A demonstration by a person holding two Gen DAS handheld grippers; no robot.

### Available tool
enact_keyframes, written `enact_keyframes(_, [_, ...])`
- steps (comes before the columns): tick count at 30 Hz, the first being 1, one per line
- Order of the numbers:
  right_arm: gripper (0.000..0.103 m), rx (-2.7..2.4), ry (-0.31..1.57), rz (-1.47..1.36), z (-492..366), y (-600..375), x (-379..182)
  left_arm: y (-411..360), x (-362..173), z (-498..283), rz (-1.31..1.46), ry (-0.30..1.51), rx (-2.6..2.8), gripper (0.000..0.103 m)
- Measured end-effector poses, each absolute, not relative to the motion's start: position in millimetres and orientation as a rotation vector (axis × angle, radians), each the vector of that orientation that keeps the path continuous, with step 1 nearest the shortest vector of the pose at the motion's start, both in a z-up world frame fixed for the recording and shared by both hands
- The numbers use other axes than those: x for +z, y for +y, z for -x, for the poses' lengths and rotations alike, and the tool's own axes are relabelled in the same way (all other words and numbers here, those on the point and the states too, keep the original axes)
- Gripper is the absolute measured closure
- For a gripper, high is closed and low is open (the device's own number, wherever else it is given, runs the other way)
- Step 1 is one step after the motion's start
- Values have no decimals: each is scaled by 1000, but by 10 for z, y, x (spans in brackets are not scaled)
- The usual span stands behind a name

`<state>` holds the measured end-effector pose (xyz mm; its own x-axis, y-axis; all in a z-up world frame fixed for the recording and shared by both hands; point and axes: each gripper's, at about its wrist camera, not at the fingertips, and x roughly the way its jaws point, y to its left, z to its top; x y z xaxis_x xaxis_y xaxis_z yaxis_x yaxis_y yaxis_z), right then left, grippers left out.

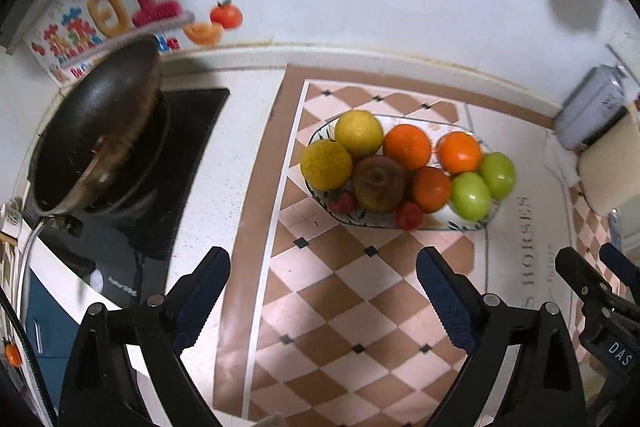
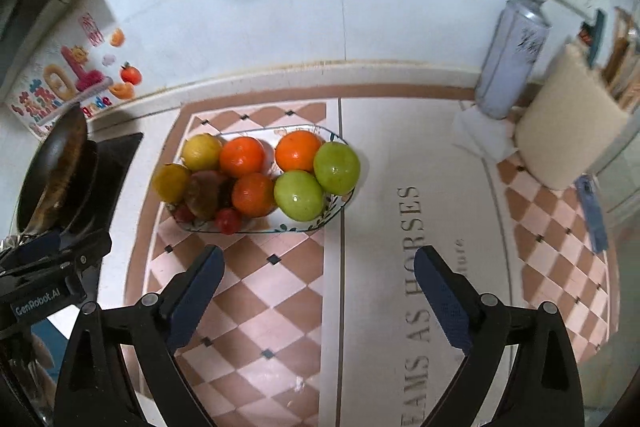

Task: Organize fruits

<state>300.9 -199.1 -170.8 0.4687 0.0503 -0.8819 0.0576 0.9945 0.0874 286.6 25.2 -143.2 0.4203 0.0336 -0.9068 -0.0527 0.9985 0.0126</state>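
An oval patterned plate (image 1: 436, 225) (image 2: 334, 213) on the checkered mat holds the fruit. Two yellow lemons (image 1: 359, 133) (image 2: 201, 151) lie at its left end, and a brownish apple (image 1: 379, 183) (image 2: 204, 193) is beside them. Three oranges (image 1: 407, 147) (image 2: 242, 155) fill the middle, two green apples (image 1: 471, 195) (image 2: 299, 195) the right end. Small red fruits (image 1: 409, 215) (image 2: 227, 220) rest on the near rim. My left gripper (image 1: 323, 265) hangs open above the mat, nearer than the plate, with nothing between its fingers. My right gripper (image 2: 319, 265) is likewise open and empty.
A dark wok (image 1: 96, 135) (image 2: 52, 171) sits on a black cooktop (image 1: 188, 131) at the left. A grey spray can (image 2: 512, 59) and a cream block-shaped thing (image 2: 572, 131) stand at the back right. The white wall with a colourful sticker (image 1: 112, 15) runs behind. The other gripper (image 1: 600, 291) (image 2: 48, 267) shows at each view's edge.
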Motion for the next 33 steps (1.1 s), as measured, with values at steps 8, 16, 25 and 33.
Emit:
enact_keyframes(8, [4, -25, 968, -123, -2083, -1907, -1050, 342, -946, -2078, -8, 1040, 15, 8])
enact_keyframes(16, [2, -51, 889, -94, -1169, -1724, -567, 479, -550, -1343, -8, 954, -17, 8])
enact_keyframes(25, [1, -52, 801, -63, -377, -1632, -62, 537, -133, -658, -10, 866, -34, 8])
enact_keyframes(33, [1, -14, 750, -51, -35, -1629, 260, 487, 91, -290, -7, 818, -18, 8])
